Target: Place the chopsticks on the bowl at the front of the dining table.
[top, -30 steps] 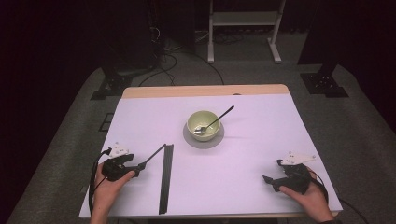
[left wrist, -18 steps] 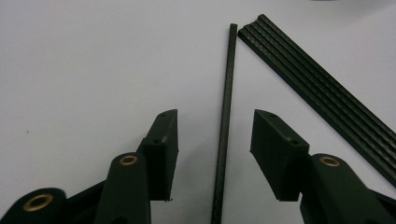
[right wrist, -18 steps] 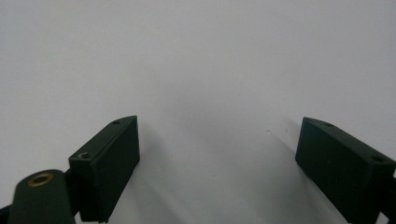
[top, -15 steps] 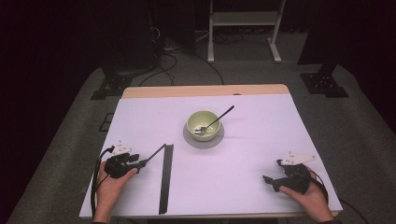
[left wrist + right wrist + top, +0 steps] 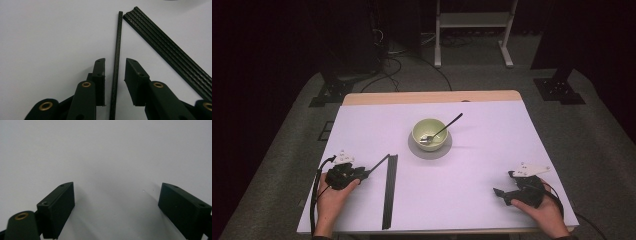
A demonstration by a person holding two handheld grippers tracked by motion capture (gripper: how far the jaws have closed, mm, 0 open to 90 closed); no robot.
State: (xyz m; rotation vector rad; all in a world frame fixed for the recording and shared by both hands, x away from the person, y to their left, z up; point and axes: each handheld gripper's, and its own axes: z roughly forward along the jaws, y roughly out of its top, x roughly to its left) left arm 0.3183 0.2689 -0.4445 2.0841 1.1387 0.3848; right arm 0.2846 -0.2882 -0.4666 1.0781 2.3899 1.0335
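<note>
White sheeting covers the table (image 5: 472,200), with a dark floor and cables beyond it. At the near left edge, the left gripper (image 5: 115,75) straddles a thin black rod (image 5: 117,50); its jaws have just been closing, and the rod runs between them with a sliver of space on each side, the pads not yet pressing. Just to the right of that gripper lies a flat bundle of black strips (image 5: 165,47), its far end near the rod's tip. Well ahead sits a pale green bowl (image 5: 430,134) holding a spoon (image 5: 443,129). Far across, the right gripper (image 5: 116,202) rests with jaws wide apart over bare sheeting.
</note>
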